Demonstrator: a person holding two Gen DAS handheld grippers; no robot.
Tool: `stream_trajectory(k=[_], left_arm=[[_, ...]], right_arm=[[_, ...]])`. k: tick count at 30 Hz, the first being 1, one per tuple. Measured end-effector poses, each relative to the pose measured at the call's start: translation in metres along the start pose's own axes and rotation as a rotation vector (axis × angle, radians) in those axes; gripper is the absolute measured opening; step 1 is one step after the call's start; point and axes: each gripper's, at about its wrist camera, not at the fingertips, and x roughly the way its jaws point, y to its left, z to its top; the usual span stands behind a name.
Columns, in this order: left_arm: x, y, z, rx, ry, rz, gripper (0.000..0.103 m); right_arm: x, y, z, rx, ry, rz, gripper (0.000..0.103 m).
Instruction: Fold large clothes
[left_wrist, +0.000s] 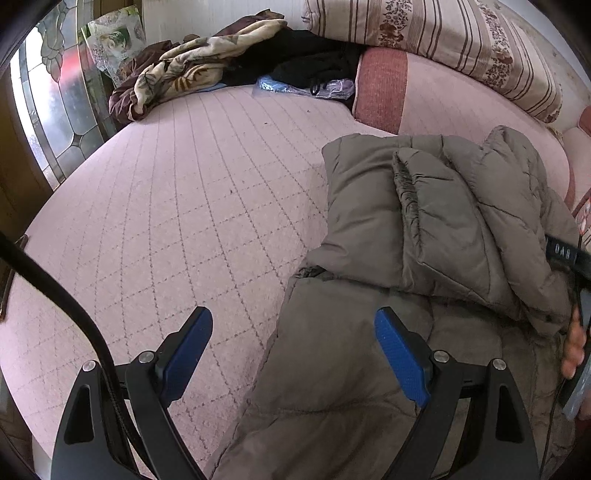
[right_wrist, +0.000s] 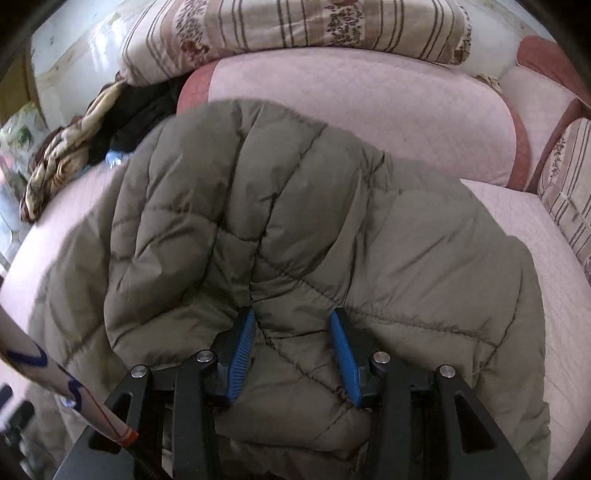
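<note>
Mid-fold: puffer jacket (right_wrist: 295, 229) lies on the bed (left_wrist: 166, 221), toward its headboard edge. R gripper (right_wrist: 291, 332) clamps a jacket fold; L gripper (left_wrist: 295, 354) wide, empty. Next: L grabs hem.

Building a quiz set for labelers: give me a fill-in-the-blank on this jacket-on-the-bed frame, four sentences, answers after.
1. The quilted jacket is ____ in colour.
2. The right gripper has a fold of the ____ between its pads.
3. The left gripper is ____, holding nothing.
4. The bed cover under the jacket is ____.

Missing words: olive-grey; jacket; open; pink
</note>
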Motion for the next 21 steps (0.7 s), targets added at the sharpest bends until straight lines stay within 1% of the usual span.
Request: stream_trajectory(k=[4, 6, 9, 11, 14, 16, 18, 19, 21], left_arm=[[0.009, -0.003, 0.002, -0.001, 0.017, 0.015, 0.089], [0.009, -0.004, 0.003, 0.003, 0.01, 0.028, 0.089], [0.007, -0.005, 0.005, 0.008, -0.005, 0.05, 0.089], [0.006, -0.004, 0.005, 0.004, -0.007, 0.053, 0.089], [0.002, -0.002, 0.006, -0.002, -0.016, 0.066, 0.089], [-0.001, 0.001, 0.007, -0.013, -0.018, 0.062, 0.089], [-0.006, 0.004, 0.007, -0.023, -0.02, 0.045, 0.089], [-0.008, 0.004, 0.008, -0.025, -0.022, 0.041, 0.089], [-0.014, 0.005, 0.008, -0.023, -0.038, 0.041, 0.089]], right_arm=[[-0.001, 0.004, -0.008, -0.016, 0.007, -0.016, 0.046], [-0.005, 0.009, -0.012, -0.025, 0.016, -0.021, 0.046], [-0.021, 0.01, -0.021, -0.037, 0.045, -0.014, 0.046], [-0.04, 0.01, -0.024, -0.064, 0.045, -0.01, 0.046], [-0.08, 0.0, -0.021, -0.061, -0.011, 0.005, 0.046], [-0.11, -0.007, -0.014, -0.056, -0.075, -0.026, 0.047], [-0.125, -0.01, -0.003, -0.05, -0.106, -0.055, 0.048], [-0.129, -0.01, 0.006, -0.035, -0.114, -0.054, 0.048], [-0.126, -0.005, 0.016, -0.021, -0.112, -0.024, 0.048]])
